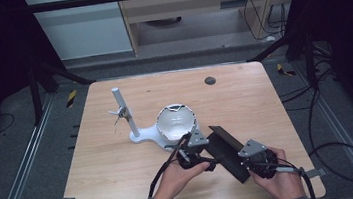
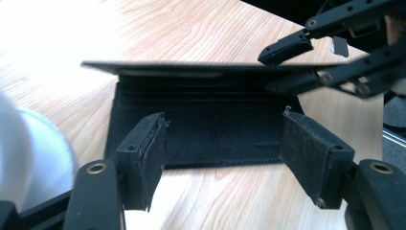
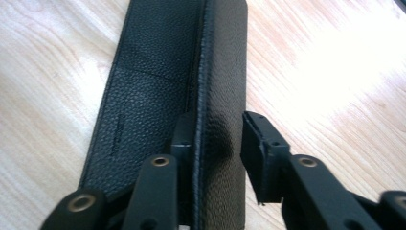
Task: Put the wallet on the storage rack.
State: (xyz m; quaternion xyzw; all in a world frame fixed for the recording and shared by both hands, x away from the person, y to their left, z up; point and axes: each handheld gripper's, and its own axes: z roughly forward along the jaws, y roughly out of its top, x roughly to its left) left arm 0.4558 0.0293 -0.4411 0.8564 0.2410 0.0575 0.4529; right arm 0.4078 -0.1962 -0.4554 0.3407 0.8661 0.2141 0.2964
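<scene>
A black leather wallet [image 1: 225, 147] lies open on the wooden table [image 1: 118, 176], near its front right. One half lies flat on the wood; the other half stands raised. My right gripper [image 1: 240, 161] is shut on that raised flap near its end, one pad on each face [image 3: 218, 139]. In the left gripper view the same grip [image 2: 282, 67] shows at the flap's edge, top right. My left gripper [image 2: 222, 148] is open, its jaws wide apart just short of the flat half of the wallet [image 2: 215, 115] and not touching it. It sits left of the wallet [image 1: 204, 149].
A white bowl [image 1: 176, 121] stands just behind the left gripper, close to its side [image 2: 28, 158]. A white stand with an upright post [image 1: 124, 113] is left of the bowl. A dark round spot [image 1: 209, 80] marks the table's far side.
</scene>
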